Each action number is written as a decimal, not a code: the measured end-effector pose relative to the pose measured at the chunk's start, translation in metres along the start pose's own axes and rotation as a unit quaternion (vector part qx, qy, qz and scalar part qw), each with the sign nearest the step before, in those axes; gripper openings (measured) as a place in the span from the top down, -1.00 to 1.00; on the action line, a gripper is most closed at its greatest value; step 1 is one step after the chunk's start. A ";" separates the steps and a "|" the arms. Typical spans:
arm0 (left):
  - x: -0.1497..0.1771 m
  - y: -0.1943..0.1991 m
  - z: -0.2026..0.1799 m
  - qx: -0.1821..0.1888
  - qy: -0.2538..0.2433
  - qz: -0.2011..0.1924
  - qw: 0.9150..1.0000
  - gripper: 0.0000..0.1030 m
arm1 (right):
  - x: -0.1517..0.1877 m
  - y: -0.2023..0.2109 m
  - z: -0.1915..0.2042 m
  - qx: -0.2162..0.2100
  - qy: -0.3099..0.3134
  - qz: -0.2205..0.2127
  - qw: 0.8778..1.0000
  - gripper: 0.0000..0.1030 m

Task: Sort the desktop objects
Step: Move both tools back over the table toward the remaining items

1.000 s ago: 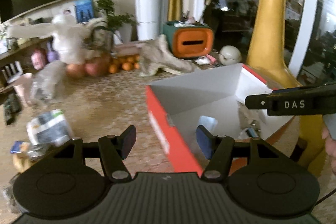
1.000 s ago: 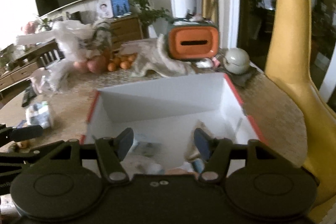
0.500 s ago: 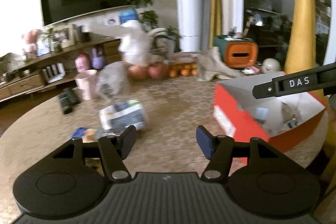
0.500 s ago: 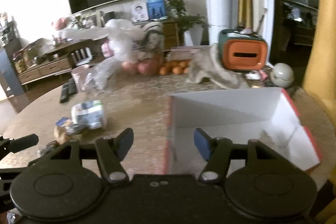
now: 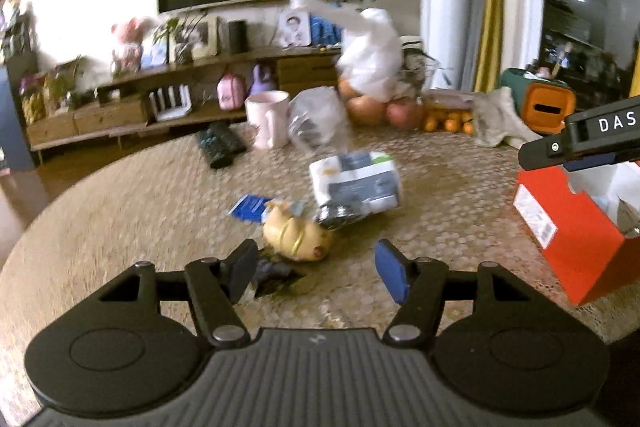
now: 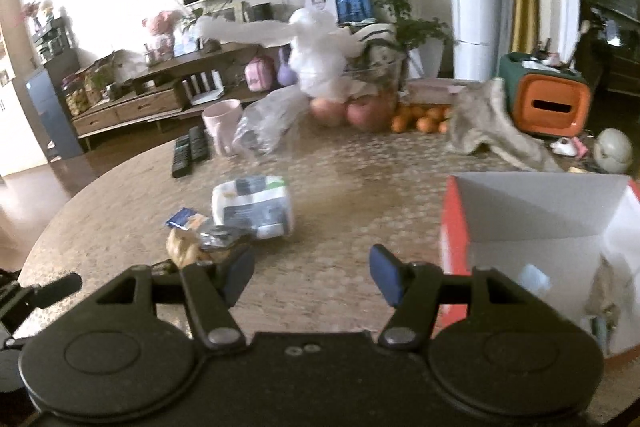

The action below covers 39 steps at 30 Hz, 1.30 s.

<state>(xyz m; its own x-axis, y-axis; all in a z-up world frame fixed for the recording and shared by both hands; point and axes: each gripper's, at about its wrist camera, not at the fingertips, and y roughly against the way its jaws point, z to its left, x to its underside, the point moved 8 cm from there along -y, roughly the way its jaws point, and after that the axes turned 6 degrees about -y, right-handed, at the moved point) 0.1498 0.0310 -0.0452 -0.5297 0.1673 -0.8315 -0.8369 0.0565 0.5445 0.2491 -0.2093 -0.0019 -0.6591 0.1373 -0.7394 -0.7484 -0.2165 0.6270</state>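
Left wrist view
- left claw [image 5: 316, 273]: jaws opening, nothing between them, above the counter [image 5: 120, 227]
- yellow toy [image 5: 296, 237]: on the counter middle, just ahead of the claw, touching the white packet [image 5: 354, 183]
- red box [image 5: 576, 227]: at the counter's right edge

Right wrist view
- right claw [image 6: 312, 277]: jaws apart, empty
- red box [image 6: 540, 223]: open, near the right edge, beside the right finger
- white packet [image 6: 252, 207]: middle of the counter, well apart from the box

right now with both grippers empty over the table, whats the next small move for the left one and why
Probably ease the left gripper forward and down onto the yellow plush toy. Its jaws are opening with nothing between them, and the toy lies loose on the table just ahead of its fingertips, nearest of the clutter left outside the red box.
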 end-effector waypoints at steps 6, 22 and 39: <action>0.012 -0.021 0.019 -0.017 0.005 0.012 1.000 -0.47 | 0.001 -0.027 0.026 -0.028 0.012 0.005 1.000 -0.24; 0.031 -0.085 0.024 -0.026 -0.015 0.031 0.999 -0.63 | 0.011 -0.121 0.055 -0.034 -0.016 0.054 0.998 -0.27; 0.043 -0.129 0.025 -0.025 -0.031 0.041 0.998 -0.63 | 0.027 -0.177 0.075 -0.052 -0.009 0.087 0.995 -0.27</action>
<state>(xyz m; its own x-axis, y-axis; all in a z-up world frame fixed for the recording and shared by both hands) 0.2390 0.0551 -0.1484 -0.5877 0.2301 -0.7757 -0.7983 -0.0089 0.6022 0.3585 -0.0950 -0.1147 -0.7806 0.1065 -0.6159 -0.6110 -0.3375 0.7161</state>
